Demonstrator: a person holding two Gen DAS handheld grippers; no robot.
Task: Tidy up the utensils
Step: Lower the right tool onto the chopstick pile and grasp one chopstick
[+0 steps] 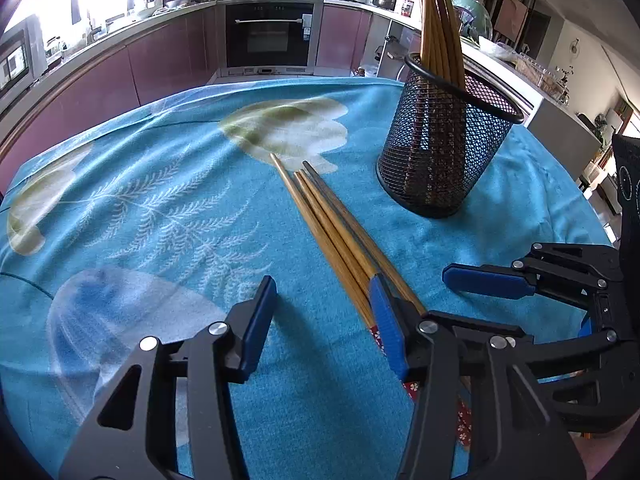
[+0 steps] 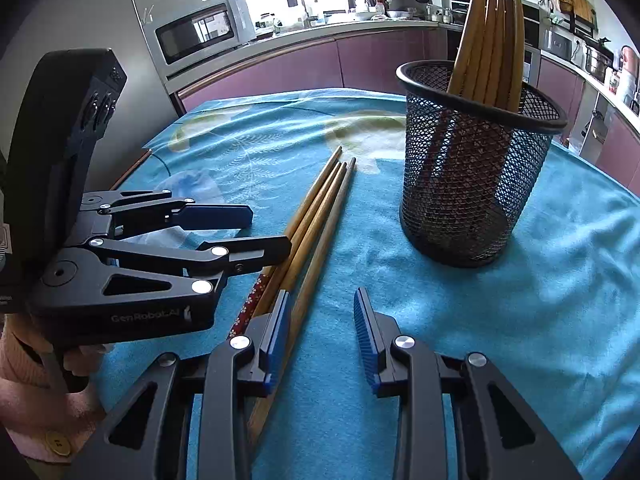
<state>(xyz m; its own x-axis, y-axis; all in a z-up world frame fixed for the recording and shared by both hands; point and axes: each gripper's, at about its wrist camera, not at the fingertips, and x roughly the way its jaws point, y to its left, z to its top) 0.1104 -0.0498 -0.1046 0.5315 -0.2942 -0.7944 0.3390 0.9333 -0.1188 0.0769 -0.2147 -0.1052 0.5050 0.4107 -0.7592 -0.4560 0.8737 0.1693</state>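
Observation:
Several wooden chopsticks [image 1: 328, 220] lie side by side on the blue floral tablecloth [image 1: 160, 200], tips pointing away; they also show in the right wrist view [image 2: 316, 216]. A black mesh holder [image 1: 444, 148] stands upright to their right with several chopsticks in it; it also shows in the right wrist view [image 2: 472, 160]. My left gripper [image 1: 324, 320] is open and empty, its right finger over the chopsticks' near ends. My right gripper [image 2: 320, 336] is open and empty, its left finger over the chopsticks. Each gripper shows in the other's view: the right [image 1: 492, 280], the left [image 2: 256, 232].
The table [image 2: 560, 300] is round, with its edge dropping off at the back and sides. Kitchen cabinets, an oven [image 1: 272, 36] and a microwave [image 2: 200, 32] stand beyond it.

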